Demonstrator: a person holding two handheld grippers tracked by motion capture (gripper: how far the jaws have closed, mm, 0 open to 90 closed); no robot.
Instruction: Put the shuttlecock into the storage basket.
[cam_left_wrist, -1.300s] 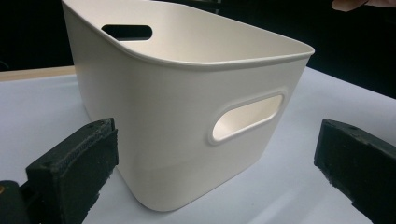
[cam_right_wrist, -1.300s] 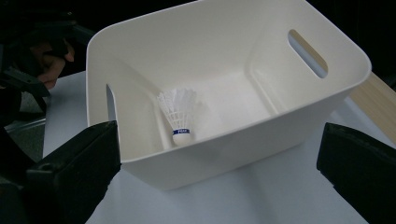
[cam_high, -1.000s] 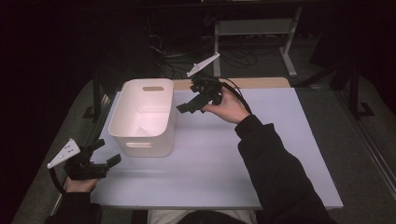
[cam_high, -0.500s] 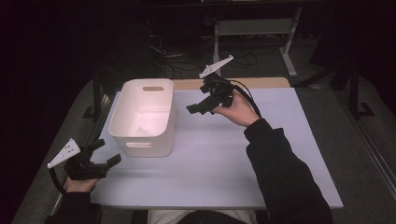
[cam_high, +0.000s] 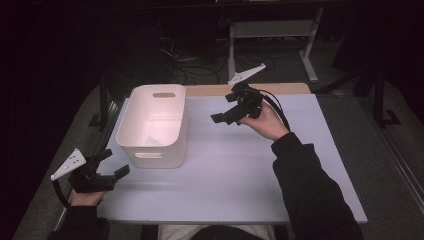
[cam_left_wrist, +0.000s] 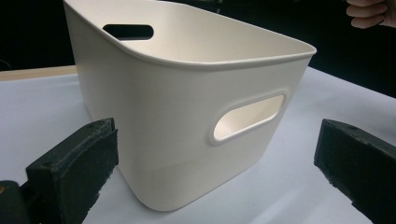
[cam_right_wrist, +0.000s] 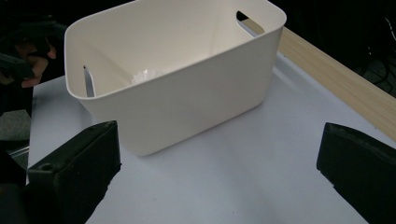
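Bin (cam_high: 155, 125) on table (cam_high: 240, 175), left claw (cam_high: 112, 165) before it, right claw (cam_high: 222, 116) to its right

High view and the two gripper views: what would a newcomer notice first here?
First, the white bin with slot handles, standing upright on the left half of the pale table. Next, the two black tools, both open and holding nothing: the left tool sits low near the table's front left corner, just short of the bin, and the right tool is raised to the right of the bin, pointing at it.

White bin (cam_high: 155, 125) — upright; on table (cam_high: 240, 175)
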